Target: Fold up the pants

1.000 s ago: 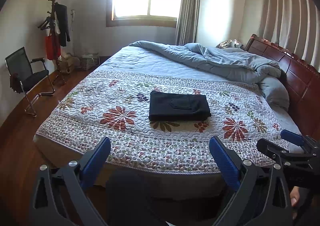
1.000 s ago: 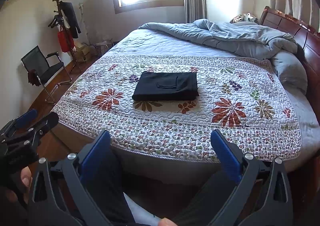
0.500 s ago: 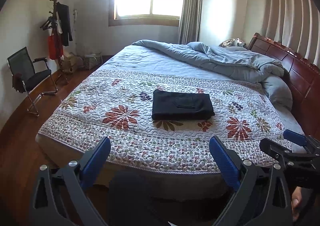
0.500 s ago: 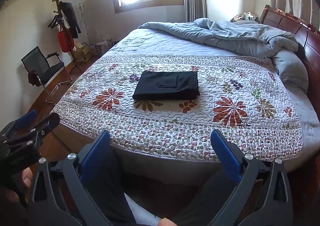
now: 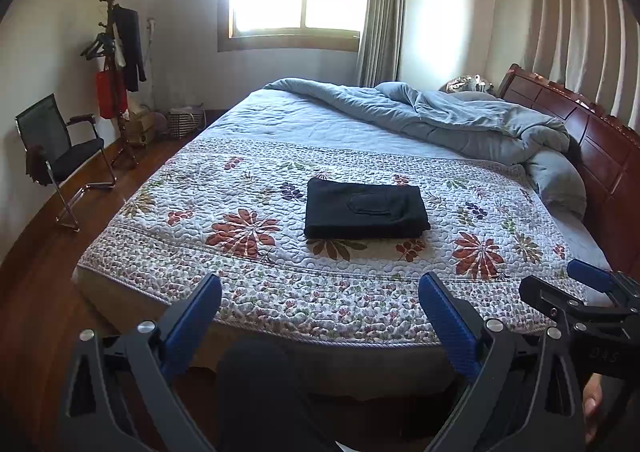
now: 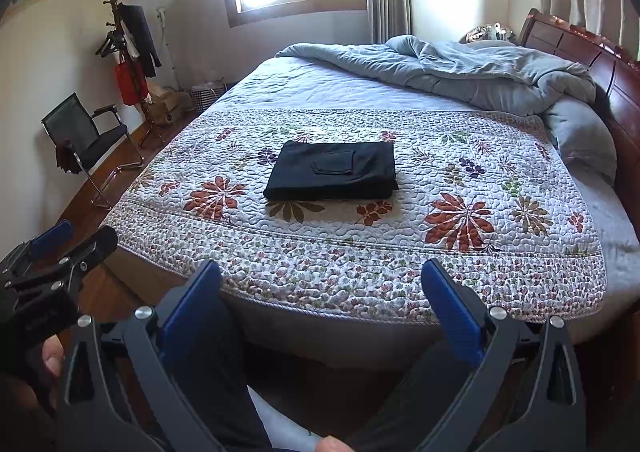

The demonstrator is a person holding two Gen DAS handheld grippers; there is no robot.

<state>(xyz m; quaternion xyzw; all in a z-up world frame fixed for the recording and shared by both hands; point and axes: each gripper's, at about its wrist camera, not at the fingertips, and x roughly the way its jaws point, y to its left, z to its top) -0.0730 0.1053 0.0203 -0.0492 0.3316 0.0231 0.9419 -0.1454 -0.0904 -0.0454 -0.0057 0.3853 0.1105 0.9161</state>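
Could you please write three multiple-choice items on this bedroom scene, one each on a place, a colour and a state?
1. Where do the pants lie?
A. on the floral quilt
B. on the chair
C. on the floor

2. What colour is the crumpled duvet?
A. red
B. grey-blue
C. yellow

3. How do the left tongs and right tongs stand?
A. both shut on the pants
B. one open, one shut
C. both open, holding nothing

Answers:
1 A, the folded pants rest on the quilt.
2 B, it is grey-blue near the headboard.
3 C, each pair's blue fingers are wide apart, short of the bed.
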